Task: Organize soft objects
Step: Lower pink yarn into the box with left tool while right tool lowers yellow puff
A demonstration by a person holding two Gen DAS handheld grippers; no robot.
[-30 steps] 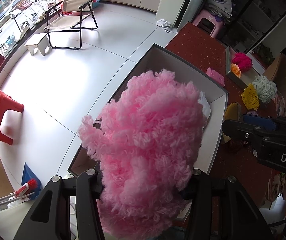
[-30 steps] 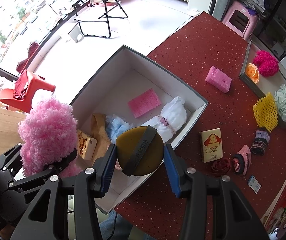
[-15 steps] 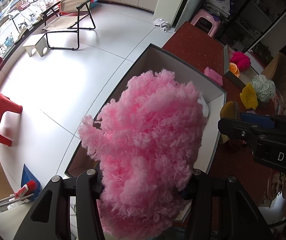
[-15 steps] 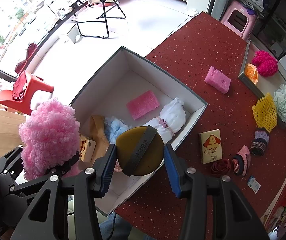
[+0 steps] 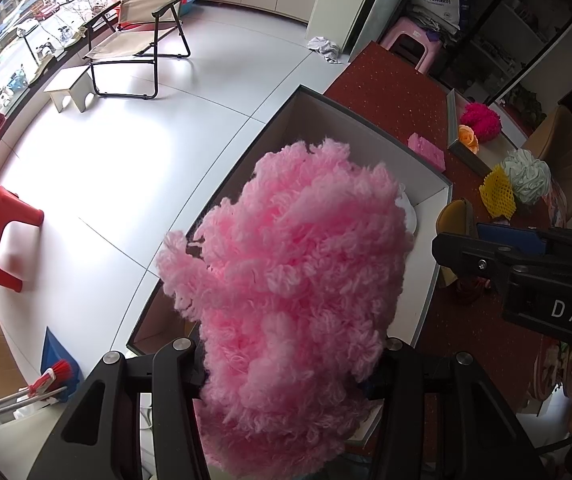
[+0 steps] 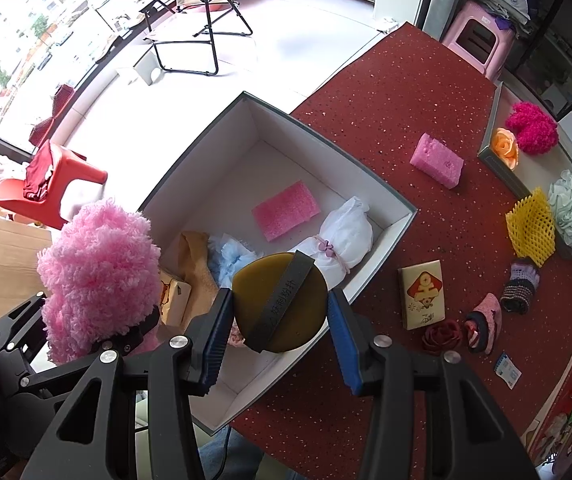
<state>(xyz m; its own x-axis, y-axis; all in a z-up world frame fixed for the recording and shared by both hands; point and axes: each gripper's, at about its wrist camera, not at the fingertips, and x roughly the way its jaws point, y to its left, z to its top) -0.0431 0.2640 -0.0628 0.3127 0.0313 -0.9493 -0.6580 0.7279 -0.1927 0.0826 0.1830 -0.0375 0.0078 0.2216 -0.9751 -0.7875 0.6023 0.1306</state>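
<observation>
Left gripper (image 5: 286,364) clamps pink fluffy yarn ball (image 5: 298,272): light, squashy; grip mid-bulk. Right gripper (image 6: 279,322) pinches round brown puff (image 6: 279,306) by its edges; compliant, probably low-slip.

Hardly anything is different from a second ago. In the left view the box (image 5: 442,184) and the desk (image 5: 390,92) now sit a touch lower and further right than half a second back, close to where they were at the start. In the right view the box (image 6: 402,204) sits almost exactly where it was.
</observation>
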